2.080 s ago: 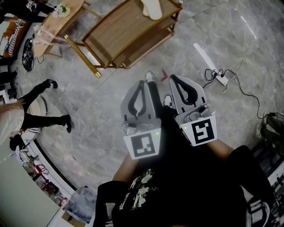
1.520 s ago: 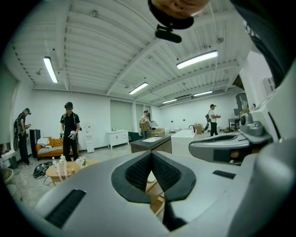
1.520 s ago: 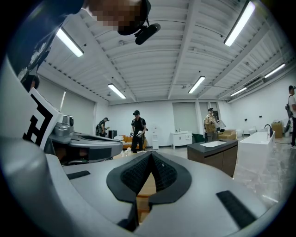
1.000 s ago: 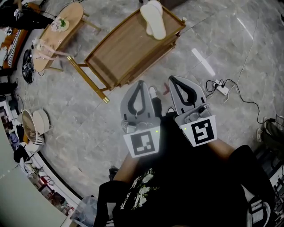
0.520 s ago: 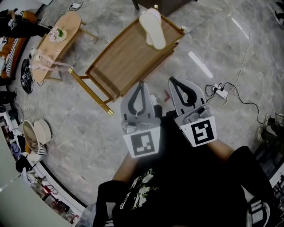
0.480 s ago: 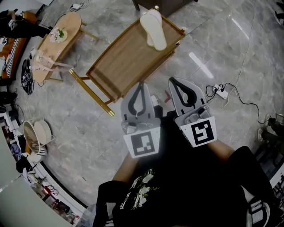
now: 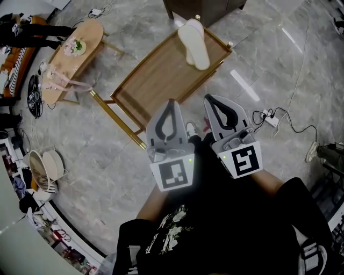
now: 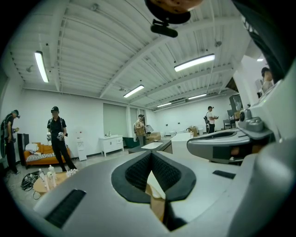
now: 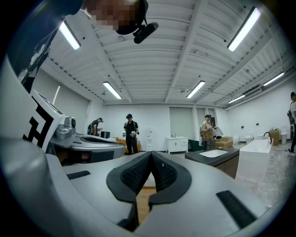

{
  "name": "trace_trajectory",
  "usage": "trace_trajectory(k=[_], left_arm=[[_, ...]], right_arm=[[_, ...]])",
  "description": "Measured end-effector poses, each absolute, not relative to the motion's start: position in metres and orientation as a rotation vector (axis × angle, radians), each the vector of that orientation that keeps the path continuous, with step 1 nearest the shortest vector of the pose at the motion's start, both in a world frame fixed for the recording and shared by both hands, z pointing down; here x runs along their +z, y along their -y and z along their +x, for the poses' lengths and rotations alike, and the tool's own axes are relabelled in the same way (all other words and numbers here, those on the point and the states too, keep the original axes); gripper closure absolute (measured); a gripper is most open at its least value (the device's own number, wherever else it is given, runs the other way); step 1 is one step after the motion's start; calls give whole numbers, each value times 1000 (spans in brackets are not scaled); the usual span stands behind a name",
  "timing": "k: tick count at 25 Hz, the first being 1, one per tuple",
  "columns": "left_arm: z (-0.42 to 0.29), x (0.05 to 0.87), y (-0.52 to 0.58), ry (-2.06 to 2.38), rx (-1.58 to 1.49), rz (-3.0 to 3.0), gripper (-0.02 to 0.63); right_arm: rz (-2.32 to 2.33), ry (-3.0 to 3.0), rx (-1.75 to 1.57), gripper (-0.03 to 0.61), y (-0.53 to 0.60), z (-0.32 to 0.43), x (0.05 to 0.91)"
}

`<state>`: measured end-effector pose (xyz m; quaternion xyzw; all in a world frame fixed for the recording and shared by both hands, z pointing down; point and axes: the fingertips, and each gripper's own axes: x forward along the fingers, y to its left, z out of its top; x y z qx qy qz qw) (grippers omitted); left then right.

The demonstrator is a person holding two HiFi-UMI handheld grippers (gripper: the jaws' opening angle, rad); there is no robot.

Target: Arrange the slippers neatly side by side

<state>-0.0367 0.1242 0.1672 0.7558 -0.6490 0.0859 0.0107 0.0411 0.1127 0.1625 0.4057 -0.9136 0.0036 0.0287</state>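
Note:
Two pale slippers [image 7: 193,44] lie overlapping, one partly on the other, at the far end of a low wooden table [image 7: 156,80] with gold legs. My left gripper [image 7: 171,102] and right gripper [image 7: 210,98] are held side by side at the table's near edge, well short of the slippers. Both are shut with nothing between the jaws. In the left gripper view, a sliver of pale slipper [image 8: 155,184] and wood shows below the closed left gripper [image 8: 151,155]. The right gripper view shows the right gripper [image 9: 150,154] closed, with bare wood beneath it.
An oval side table [image 7: 72,56] with small items stands at the upper left. A dark cabinet [image 7: 207,7] is behind the wooden table. A power strip and cable [image 7: 271,119] lie on the marble floor at right. Shoes [image 7: 45,169] sit at left. Several people stand far off.
The wooden table and slippers have slid lower and rightwards in the head view as I came closer. Both grippers stay shut and side by side. The person seen at left earlier is out of frame.

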Motion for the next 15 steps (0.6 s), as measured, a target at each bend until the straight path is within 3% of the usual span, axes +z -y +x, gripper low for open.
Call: trace_trajectory(k=[15], left_arm=[[-49, 163, -99, 1954, 190, 2465, 612]], right_arm=[[1354, 2765, -26, 580, -96, 30, 161]])
